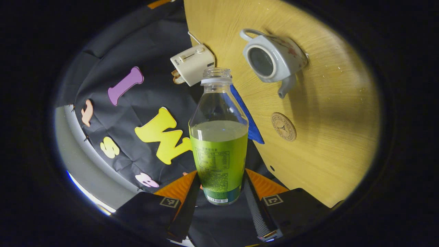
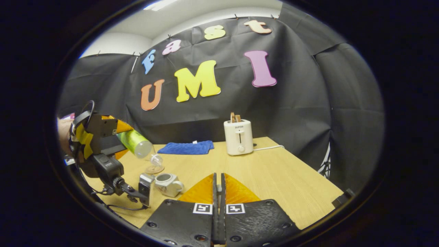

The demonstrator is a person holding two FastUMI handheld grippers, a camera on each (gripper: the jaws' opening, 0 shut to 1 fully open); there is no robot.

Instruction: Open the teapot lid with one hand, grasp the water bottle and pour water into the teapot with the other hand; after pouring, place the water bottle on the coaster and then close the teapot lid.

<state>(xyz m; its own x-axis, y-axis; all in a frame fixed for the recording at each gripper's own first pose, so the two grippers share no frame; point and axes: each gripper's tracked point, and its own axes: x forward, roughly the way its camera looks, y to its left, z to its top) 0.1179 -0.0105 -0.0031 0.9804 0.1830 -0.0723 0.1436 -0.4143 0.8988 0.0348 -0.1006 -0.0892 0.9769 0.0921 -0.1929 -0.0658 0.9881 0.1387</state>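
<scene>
Plastic, green-labelled, half-full water bottle [image 1: 218,144], light but slippery, is clamped at its label by left tongs [image 1: 219,192]; right tongs [image 2: 218,192] are together.

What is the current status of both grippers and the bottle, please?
Left gripper shut on water bottle, tilted near the lidless teapot. Right gripper shut. Coaster free.

The left gripper view looks steeply down, rolled sideways, with the bench [image 1: 325,137] at frame right. The right gripper view sits low, facing level across it. Both share the teapot [image 1: 272,58] and toaster [image 1: 192,63].
</scene>
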